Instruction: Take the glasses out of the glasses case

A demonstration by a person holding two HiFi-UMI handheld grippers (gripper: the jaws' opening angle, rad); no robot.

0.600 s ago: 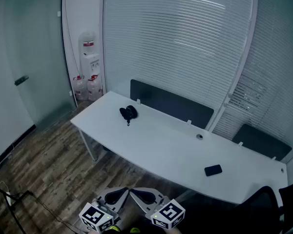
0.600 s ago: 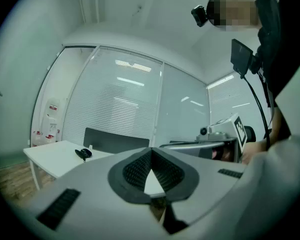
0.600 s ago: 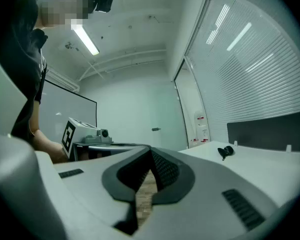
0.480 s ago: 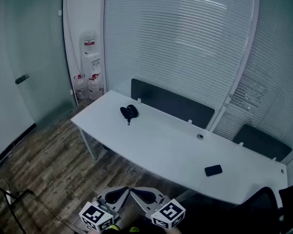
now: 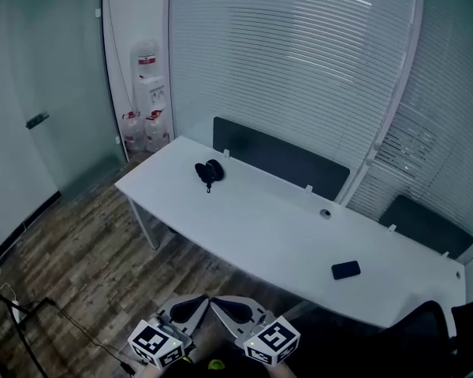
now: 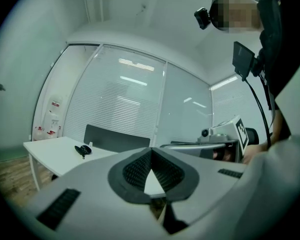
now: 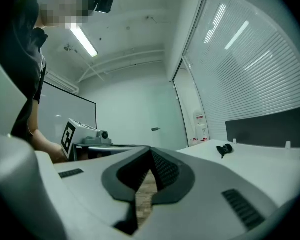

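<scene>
Well short of the white table (image 5: 260, 227), left gripper (image 5: 203, 299) and right gripper (image 5: 216, 301) show jaws closed, empty.

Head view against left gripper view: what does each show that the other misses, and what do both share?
Only the head view shows the flat black rectangle lying near the table's right end. Only the left gripper view shows the black camera worn on the person's head. Both show the long white table, the small rounded black case near its left end, and the dark grey divider panel along its far edge.
</scene>
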